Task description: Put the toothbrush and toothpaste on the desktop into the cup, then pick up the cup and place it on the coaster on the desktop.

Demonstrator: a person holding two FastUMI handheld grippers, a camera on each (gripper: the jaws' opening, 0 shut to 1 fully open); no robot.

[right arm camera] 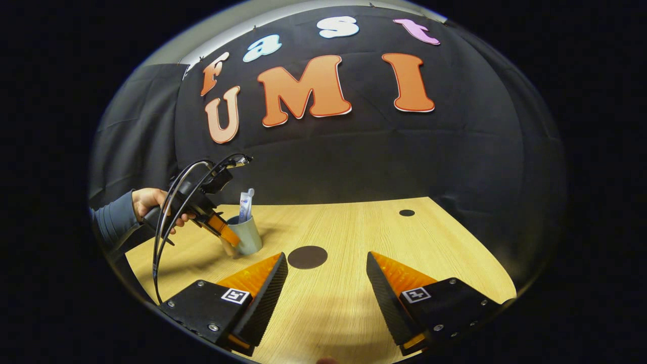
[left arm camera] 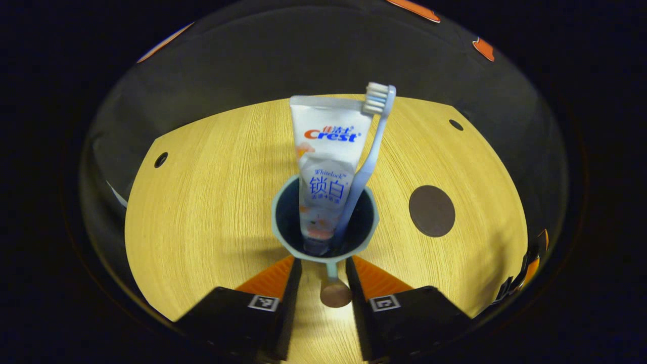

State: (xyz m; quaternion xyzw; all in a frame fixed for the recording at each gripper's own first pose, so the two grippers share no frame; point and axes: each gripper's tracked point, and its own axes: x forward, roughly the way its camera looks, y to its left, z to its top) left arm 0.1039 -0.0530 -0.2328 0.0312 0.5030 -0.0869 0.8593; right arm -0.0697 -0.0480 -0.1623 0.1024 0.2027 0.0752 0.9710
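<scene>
Standing in the cup (left arm camera: 324, 222) on the bench (left arm camera: 212, 202) are the toothpaste (left arm camera: 327, 167) and toothbrush (left arm camera: 371, 146). Left claw (left arm camera: 323, 283) is straddling its handle (left arm camera: 334, 290), seemingly not pinching. Coaster (left arm camera: 431, 211) is lying right. Right claw (right arm camera: 327, 283) is hanging apart.

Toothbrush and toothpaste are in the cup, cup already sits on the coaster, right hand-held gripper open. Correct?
Not quite: the cup is not on the coaster; it stands on the desktop beside it, as the right gripper view shows. Toothbrush and toothpaste are in the cup, and the right hand-held gripper is open.
</scene>
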